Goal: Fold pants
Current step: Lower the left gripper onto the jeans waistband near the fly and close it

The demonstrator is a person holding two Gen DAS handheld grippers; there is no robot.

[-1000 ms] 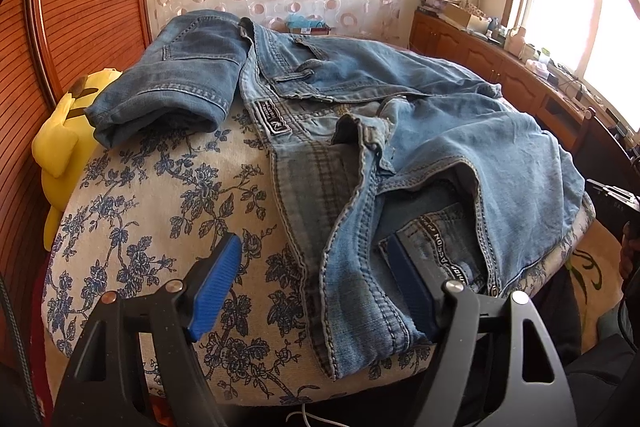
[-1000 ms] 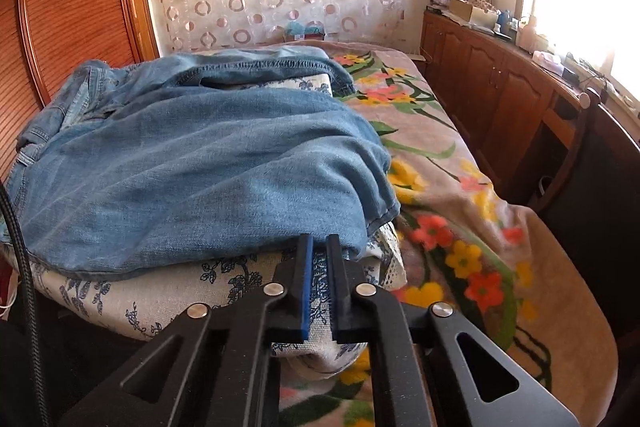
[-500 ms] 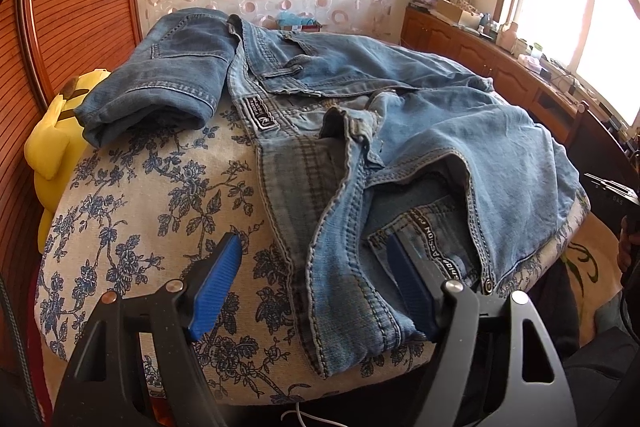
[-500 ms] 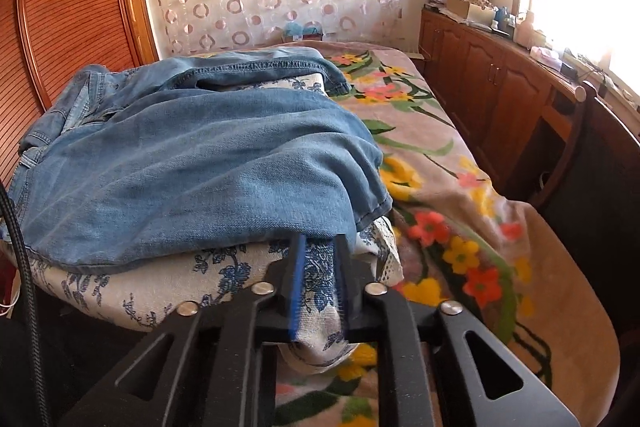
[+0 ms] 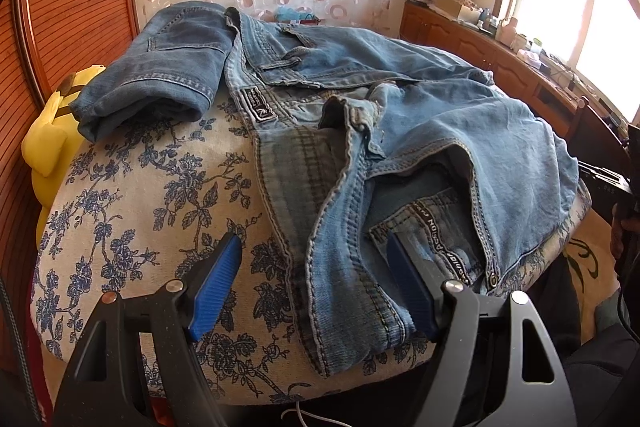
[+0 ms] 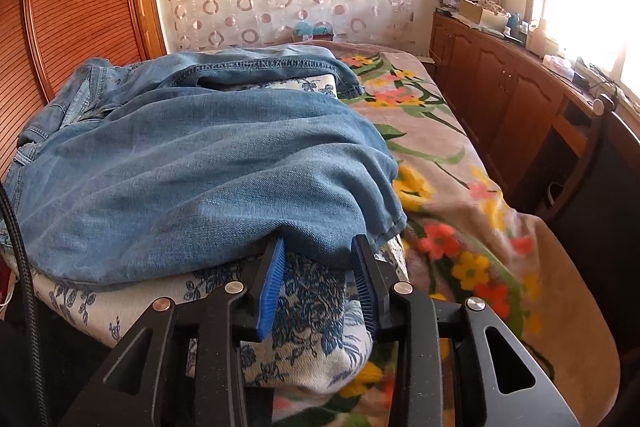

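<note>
Light blue jeans [image 5: 400, 115] lie spread and rumpled on a white cloth with a blue flower print [image 5: 140, 207]. Their open waistband hangs near the front edge. My left gripper [image 5: 314, 241] is open wide around that waistband; its right pad [image 5: 408, 291] rests against the denim and its left pad [image 5: 216, 279] is over the cloth. In the right wrist view the jeans leg [image 6: 200, 167] covers the cloth. My right gripper [image 6: 319, 243] is at the leg's near edge with its jaws opening. Denim edge and flowered cloth [image 6: 312, 303] sit between the pads, unpressed.
A second, folded pair of jeans [image 5: 160, 67] lies at the back left beside a yellow plush toy [image 5: 48, 139]. A flowered blanket [image 6: 460, 227] covers the bed to the right. Wooden cabinets [image 6: 500, 87] run under the window. A ribbed wooden panel [image 6: 80, 7] stands on the left.
My right gripper's jaws went from nearly shut to apart, and it edged forward to the jeans leg's edge. The left gripper keeps the same wide opening in the same place.
</note>
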